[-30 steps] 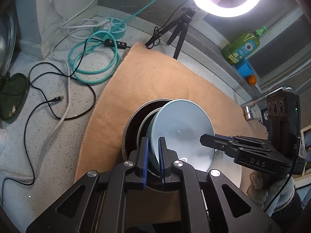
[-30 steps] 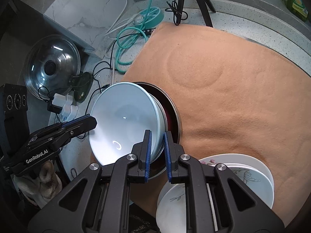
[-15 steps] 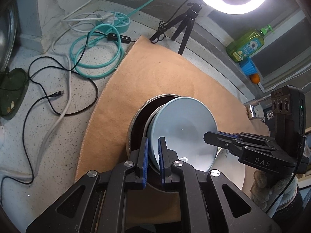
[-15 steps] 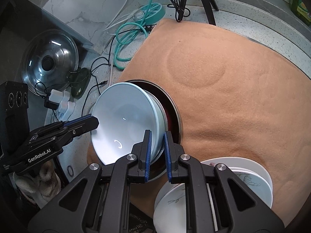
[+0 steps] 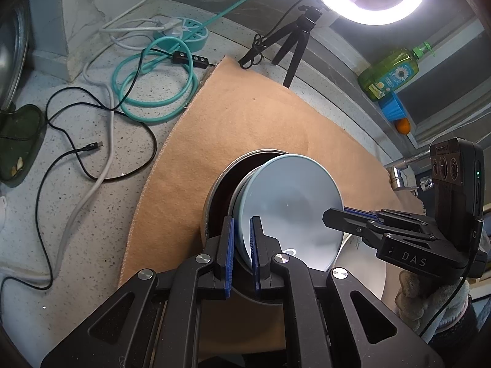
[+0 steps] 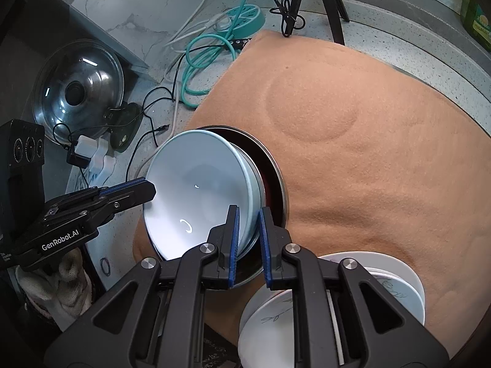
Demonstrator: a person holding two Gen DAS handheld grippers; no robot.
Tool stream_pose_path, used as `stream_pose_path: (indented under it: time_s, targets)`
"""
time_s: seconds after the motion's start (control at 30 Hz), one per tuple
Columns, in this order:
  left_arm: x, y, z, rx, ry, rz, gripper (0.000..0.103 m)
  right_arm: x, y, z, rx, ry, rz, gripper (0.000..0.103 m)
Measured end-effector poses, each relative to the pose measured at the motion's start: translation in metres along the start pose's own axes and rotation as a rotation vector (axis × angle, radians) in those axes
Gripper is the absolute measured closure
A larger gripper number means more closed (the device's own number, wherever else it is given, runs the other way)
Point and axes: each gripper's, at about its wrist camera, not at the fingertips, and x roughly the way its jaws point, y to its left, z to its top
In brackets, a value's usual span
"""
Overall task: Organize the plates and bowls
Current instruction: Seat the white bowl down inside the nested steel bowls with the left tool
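Tan felt mat (image 6: 368, 141) bearing dark steel-rimmed bowl (image 6: 273, 181), nested pale blue glazed ceramic bowls (image 6: 196, 196) tilted inside, rims pinched by left gripper (image 5: 242, 251) and right gripper (image 6: 248, 242); likely heavy, stiff, slippery, chip-prone, best held at opposite rims; white floral plates (image 6: 396, 279) adjacent.

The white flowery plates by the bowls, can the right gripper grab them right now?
Probably not yet. The right gripper is shut on the rims of the stacked bowls, so its fingers are busy. The plates lie close beside it, uncovered, so nothing else seems to block them.
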Motion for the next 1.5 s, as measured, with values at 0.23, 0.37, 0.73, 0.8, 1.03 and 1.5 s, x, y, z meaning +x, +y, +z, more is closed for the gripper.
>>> stream_pose_path:
  time_s: [0.23,0.37,0.73,0.8,1.03,1.5]
  targets:
    - [-0.006,0.002,-0.001,-0.002,-0.02,-0.001,0.095,-0.008,-0.003,-0.001,0.008,-0.02,0.015,0.087]
    - [-0.014,0.004,-0.004,-0.002,-0.043,-0.001,0.095,-0.018,-0.007,-0.003,0.019,-0.044,0.033,0.084]
    - [-0.036,0.014,-0.01,-0.031,-0.106,-0.003,0.094,-0.038,-0.036,-0.014,0.124,-0.111,0.072,0.078]
    - [-0.036,0.017,-0.01,-0.038,-0.106,-0.002,0.094,-0.038,-0.041,-0.017,0.138,-0.119,0.065,0.078]
    - [-0.021,0.018,-0.014,-0.036,-0.071,-0.006,0.094,-0.028,-0.05,-0.022,0.174,-0.118,0.054,0.078]
    - [0.0,0.026,-0.017,-0.054,-0.023,-0.011,0.094,-0.008,-0.044,-0.022,0.191,-0.093,0.055,0.078]
